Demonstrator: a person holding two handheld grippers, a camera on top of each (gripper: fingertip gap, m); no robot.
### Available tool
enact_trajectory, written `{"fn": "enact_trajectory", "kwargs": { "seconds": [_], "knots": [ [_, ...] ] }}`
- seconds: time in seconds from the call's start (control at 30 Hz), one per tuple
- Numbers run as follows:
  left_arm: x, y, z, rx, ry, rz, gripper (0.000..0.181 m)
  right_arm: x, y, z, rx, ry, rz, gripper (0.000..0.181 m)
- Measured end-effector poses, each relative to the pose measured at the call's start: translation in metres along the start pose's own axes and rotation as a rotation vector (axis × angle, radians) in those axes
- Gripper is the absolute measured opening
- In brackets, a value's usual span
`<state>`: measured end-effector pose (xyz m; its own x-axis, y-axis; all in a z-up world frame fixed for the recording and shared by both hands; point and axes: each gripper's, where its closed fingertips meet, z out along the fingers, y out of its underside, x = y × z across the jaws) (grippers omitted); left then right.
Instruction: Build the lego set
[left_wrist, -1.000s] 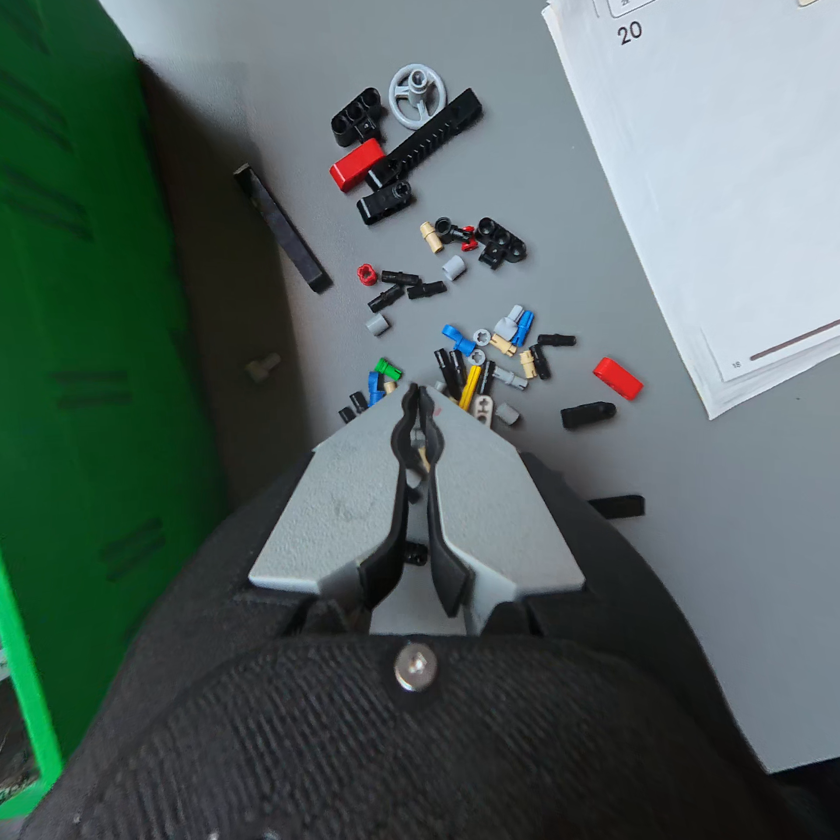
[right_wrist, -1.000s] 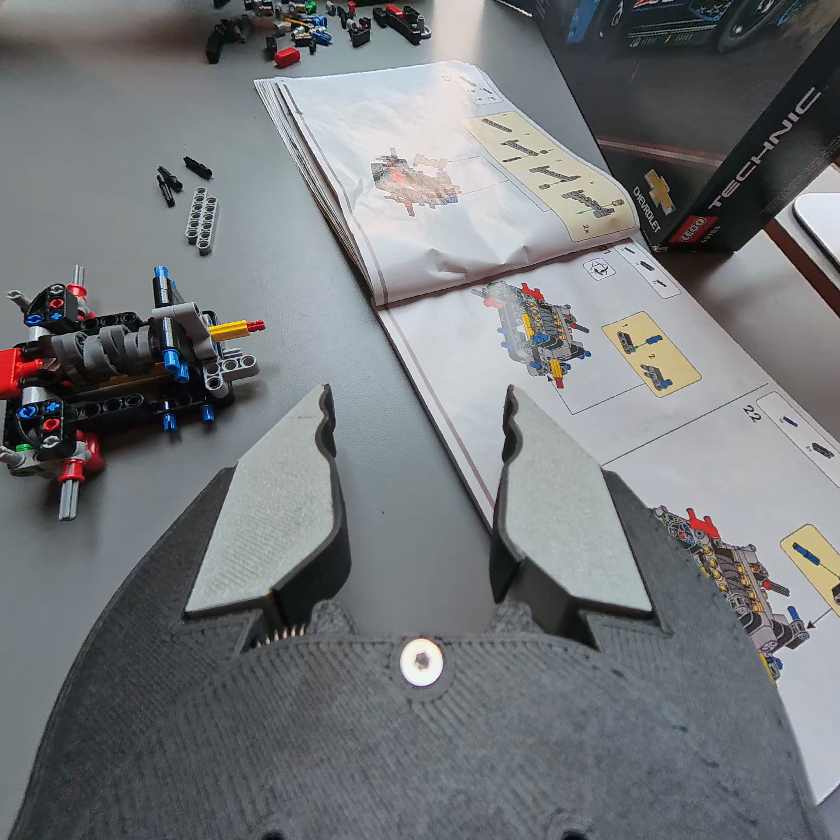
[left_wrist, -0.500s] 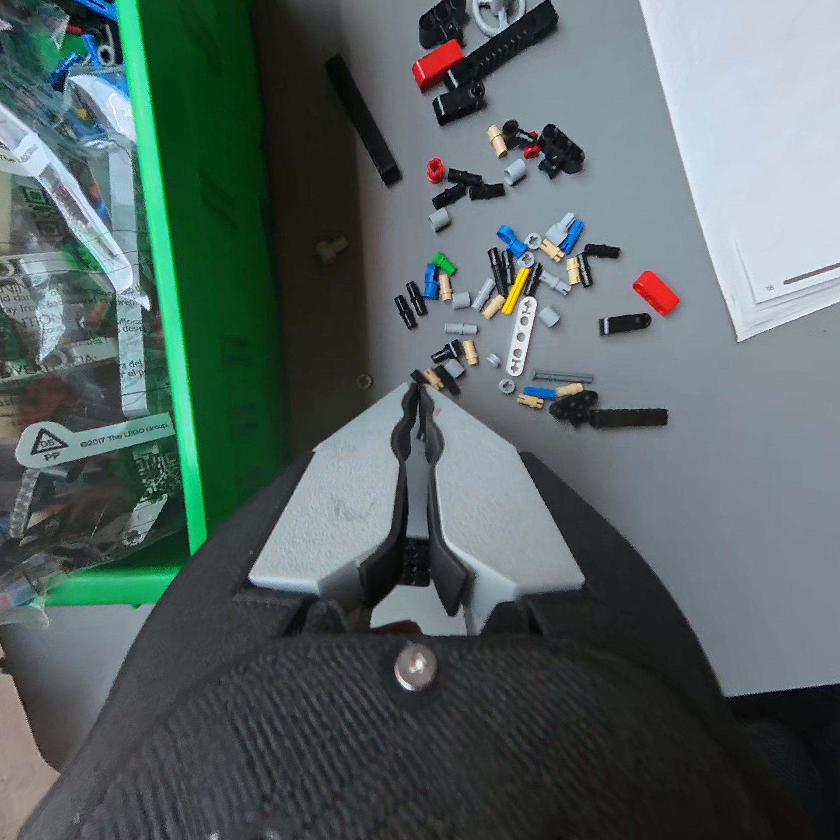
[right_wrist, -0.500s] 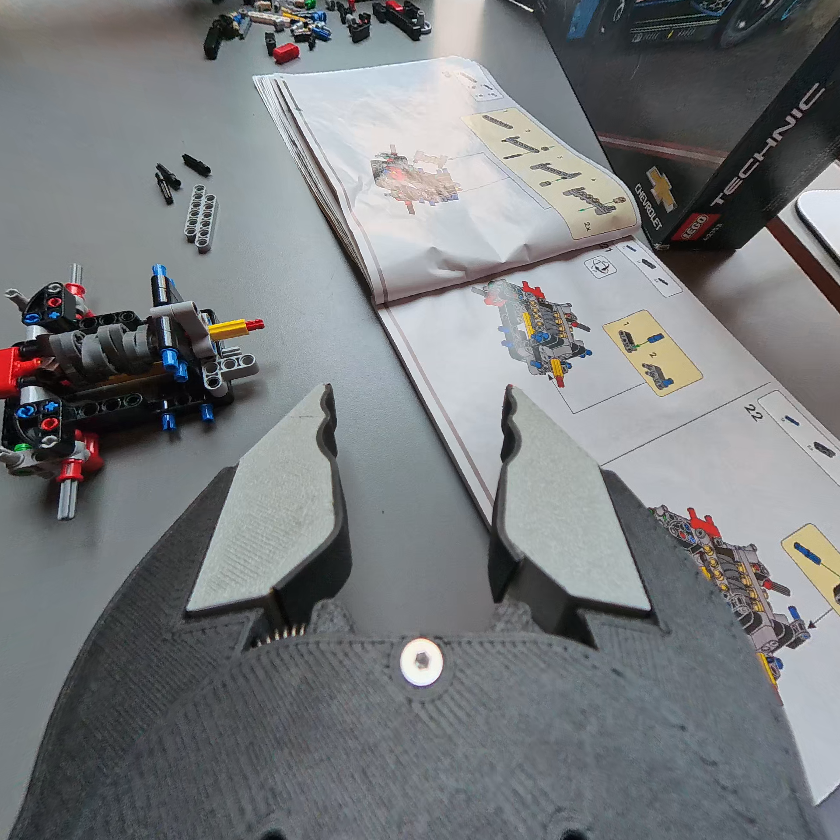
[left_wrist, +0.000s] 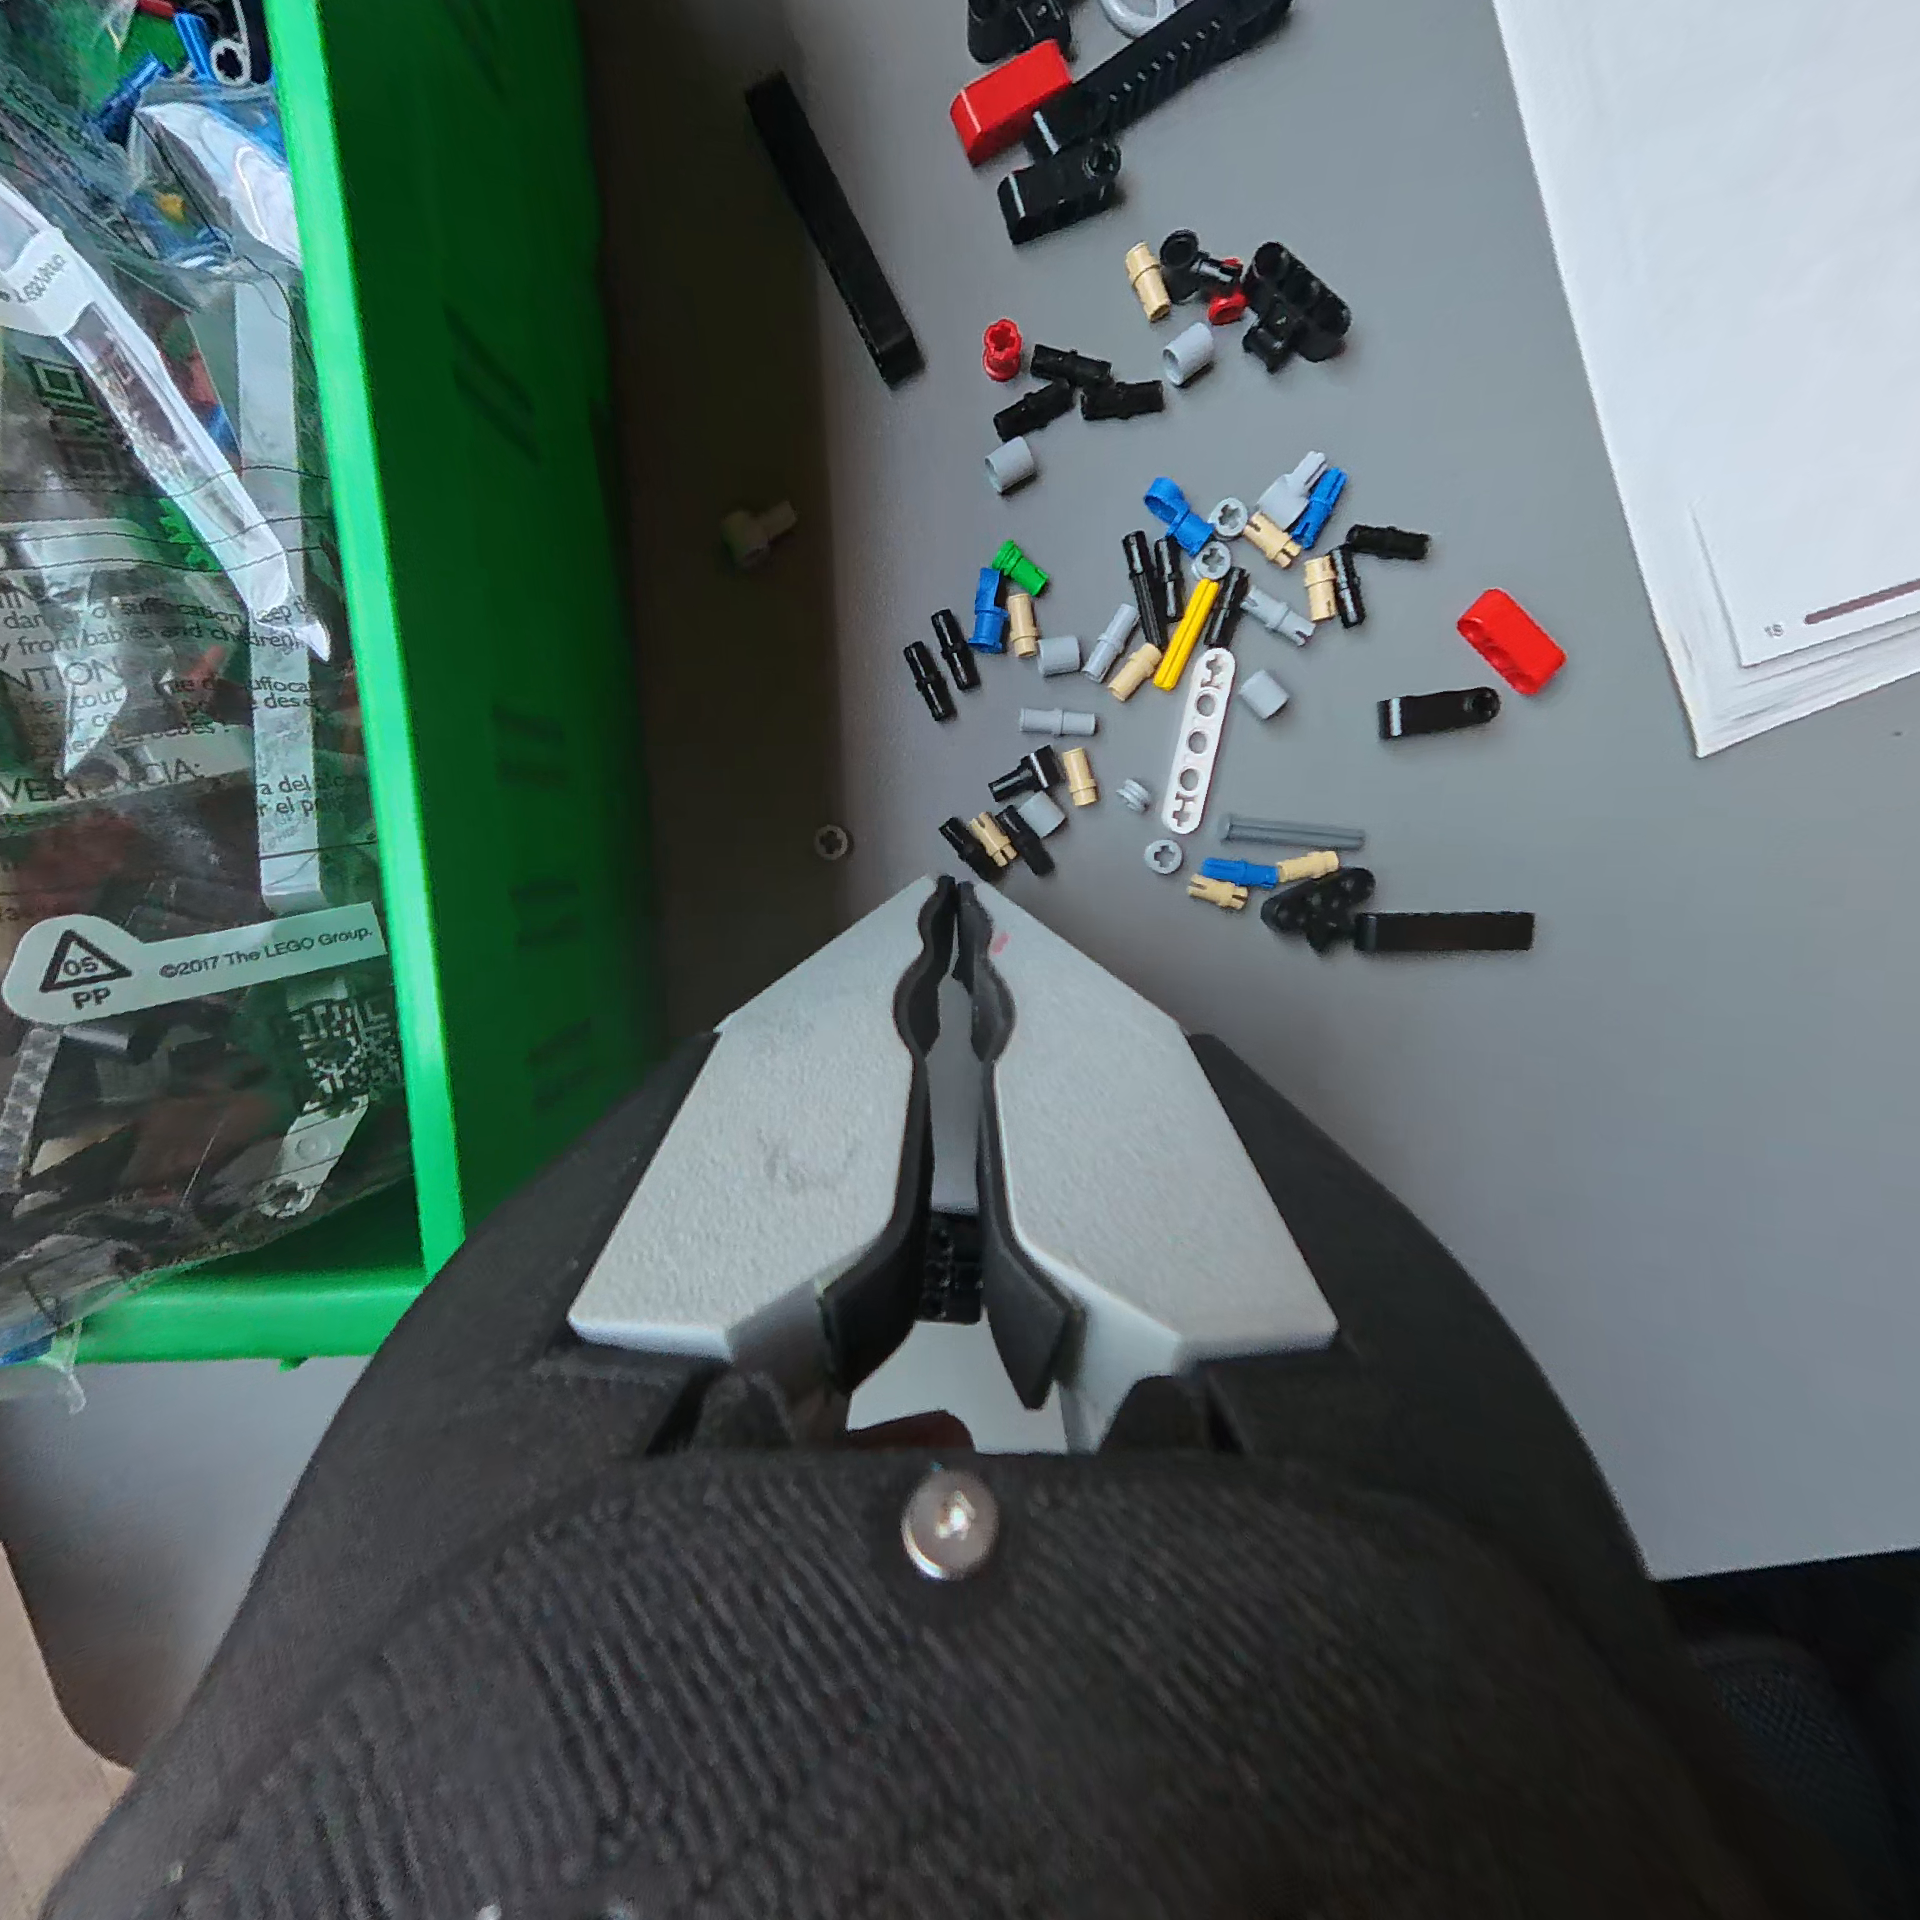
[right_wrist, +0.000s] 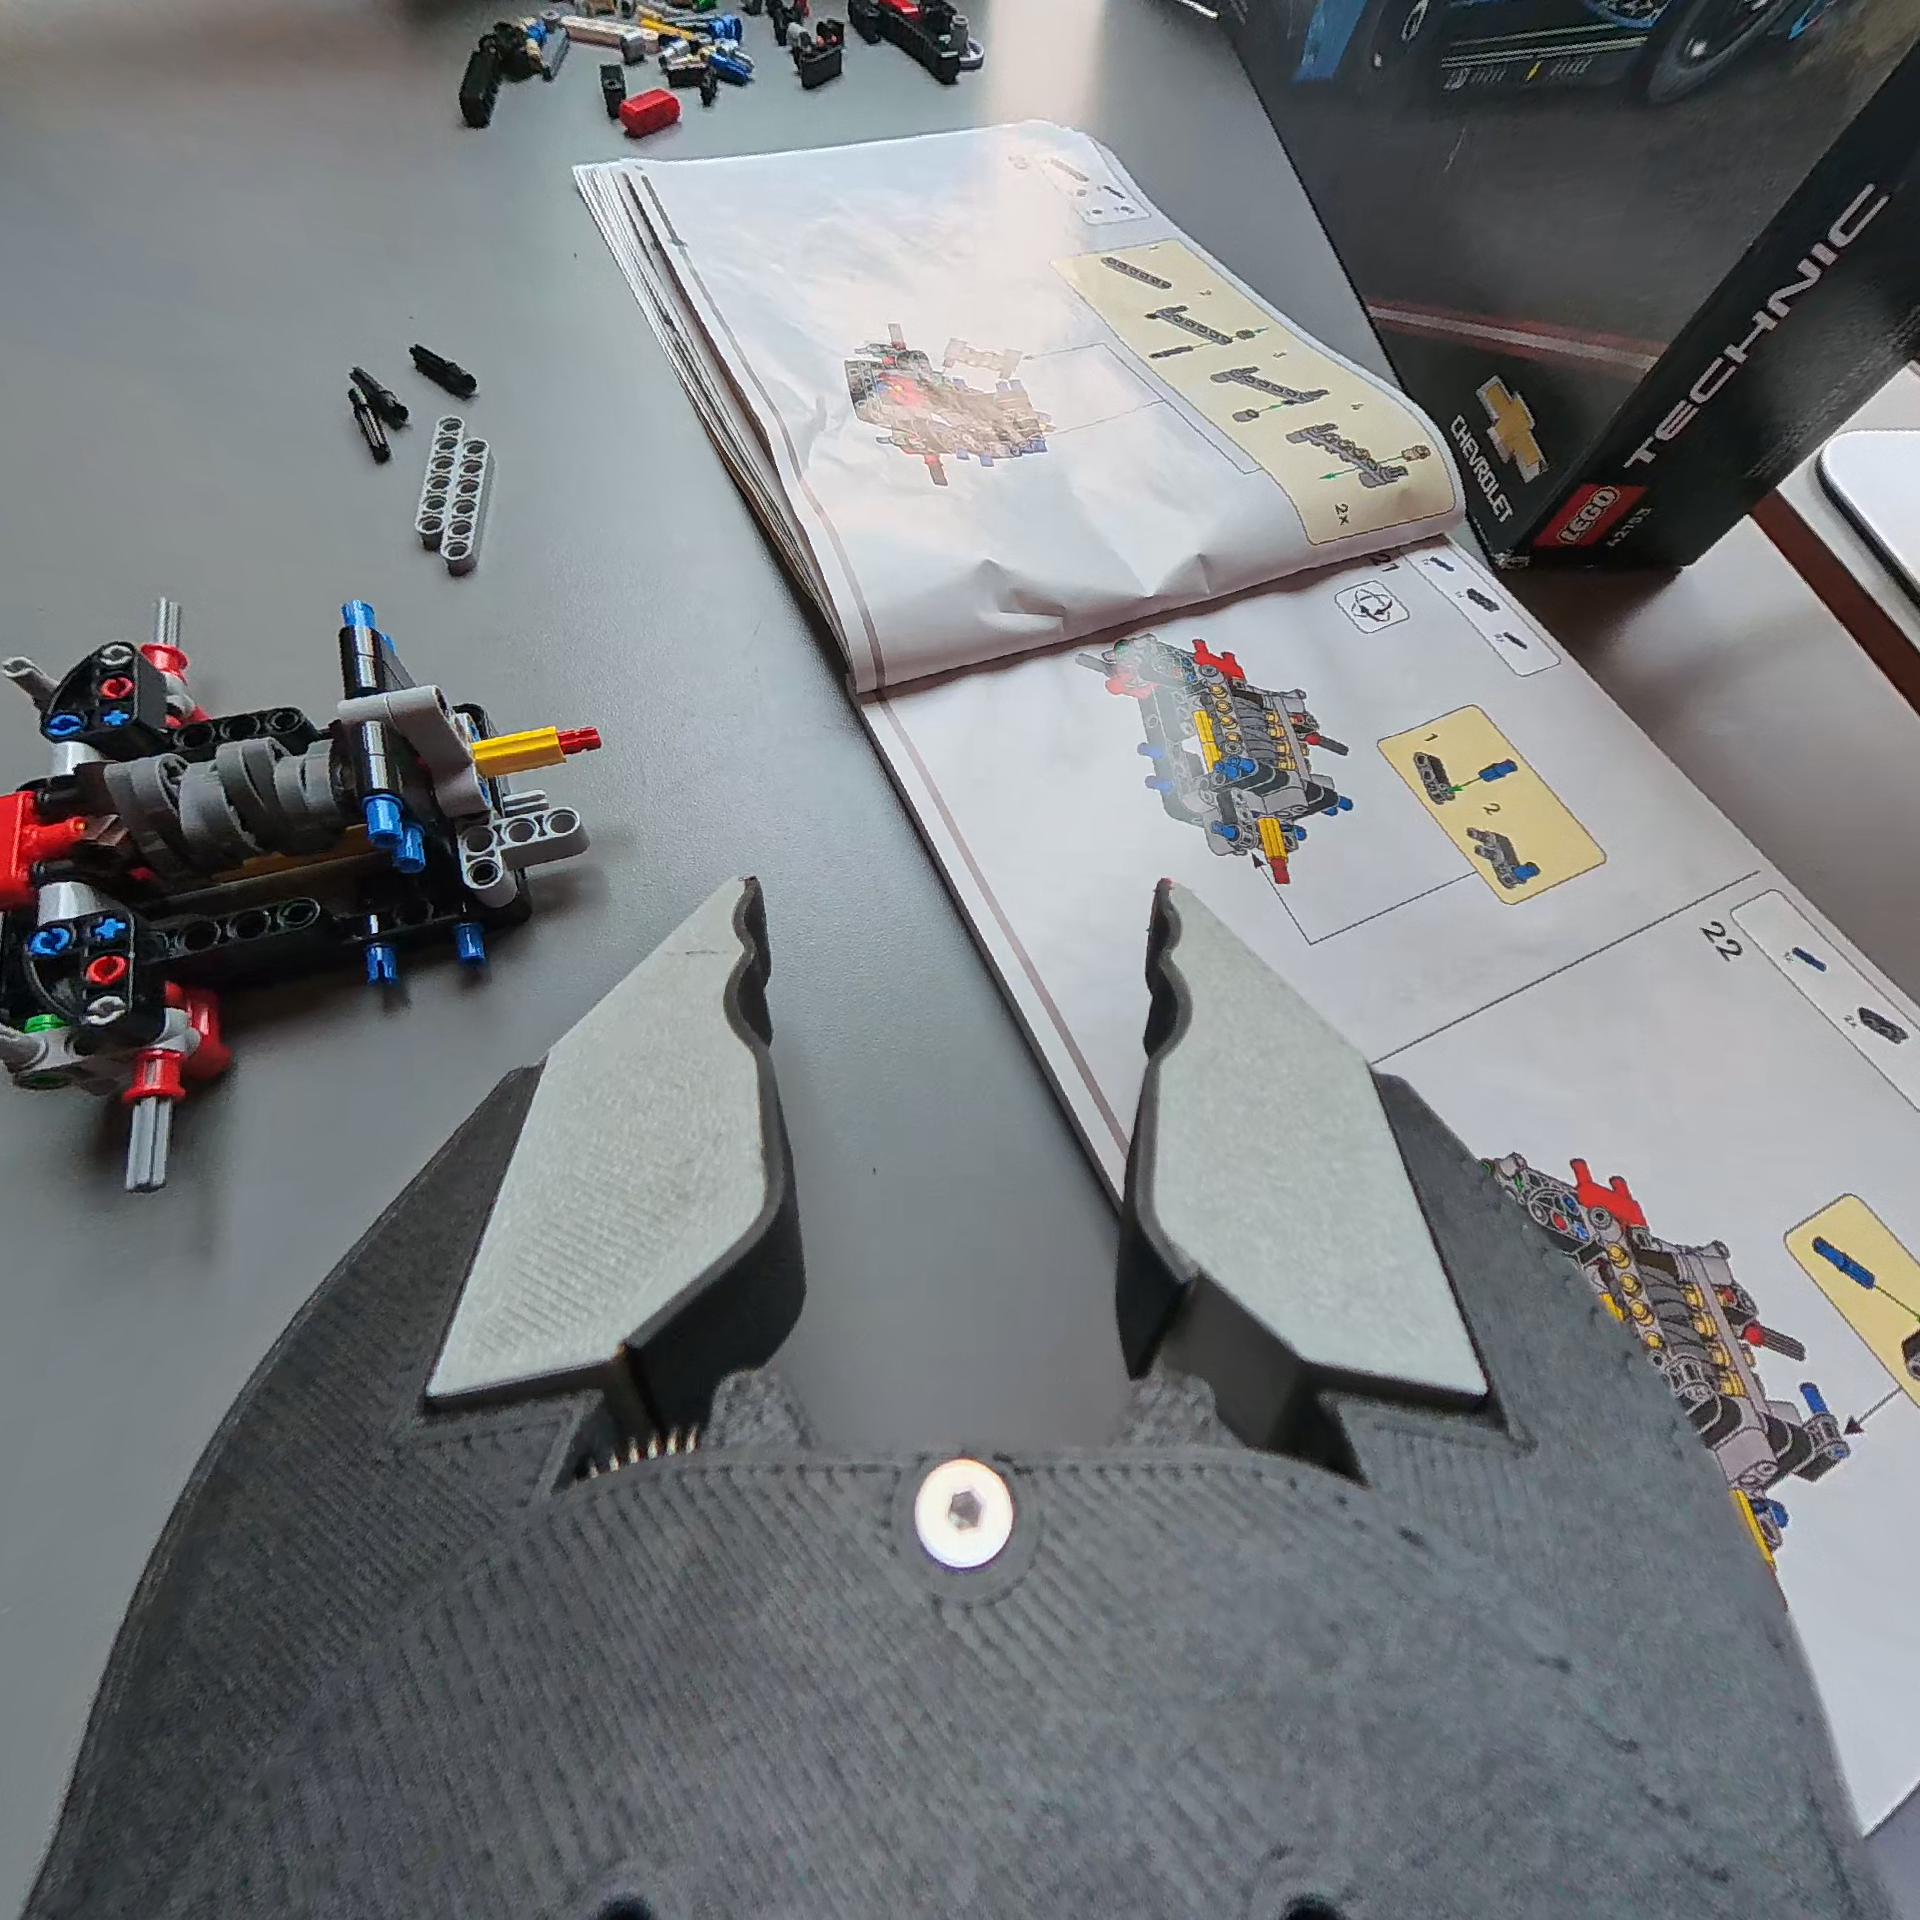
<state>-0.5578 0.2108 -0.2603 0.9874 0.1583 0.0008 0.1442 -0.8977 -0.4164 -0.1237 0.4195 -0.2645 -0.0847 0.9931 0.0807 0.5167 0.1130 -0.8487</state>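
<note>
Two tools. The left tool (left_wrist: 954, 904) was clenched tip to tip, with no held part discernible, at the loose pins (left_wrist: 1174, 634) left of the booklet (left_wrist: 1714, 312); the green bin (left_wrist: 384, 623) stood farther left. The part-built model (right_wrist: 260, 821) lay left of the booklet, and the right tool (right_wrist: 951, 904) hung released and empty between them. Likely step: fetching parts. Next: bring a pin to the model. The bin wall was close, with bare worktop (right_wrist: 883, 1195) beside the booklet.

Grey desk (left_wrist: 1558, 1195). Bright green bin (left_wrist: 457, 623) at its left edge. Scattered Lego pieces (left_wrist: 1195, 644) in black, red, blue, yellow, tan, grey. White instruction booklet (right_wrist: 1039, 436) with pale yellow panels. Black box (right_wrist: 1621, 270).
</note>
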Motion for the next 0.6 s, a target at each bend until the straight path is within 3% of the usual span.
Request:
{"fn": "enact_trajectory", "kwargs": {
  "seconds": [0.27, 0.43, 0.6],
  "knots": [
    [0.004, 0.0, 0.002, -0.018, 0.026, -0.003, 0.0, 0.0, 0.0, 0.0, 0.0, -0.003, 0.001, 0.07],
    [0.009, -0.014, 0.003, 0.02, 0.041, 0.01, 0.0, 0.0, 0.0, 0.0, -0.002, -0.003, 0.0, 0.07],
    [0.017, -0.037, 0.014, 0.025, 0.037, 0.077, 0.02, 0.0, 0.0, 0.0, -0.002, -0.001, -0.002, 0.07]
  ]
}}
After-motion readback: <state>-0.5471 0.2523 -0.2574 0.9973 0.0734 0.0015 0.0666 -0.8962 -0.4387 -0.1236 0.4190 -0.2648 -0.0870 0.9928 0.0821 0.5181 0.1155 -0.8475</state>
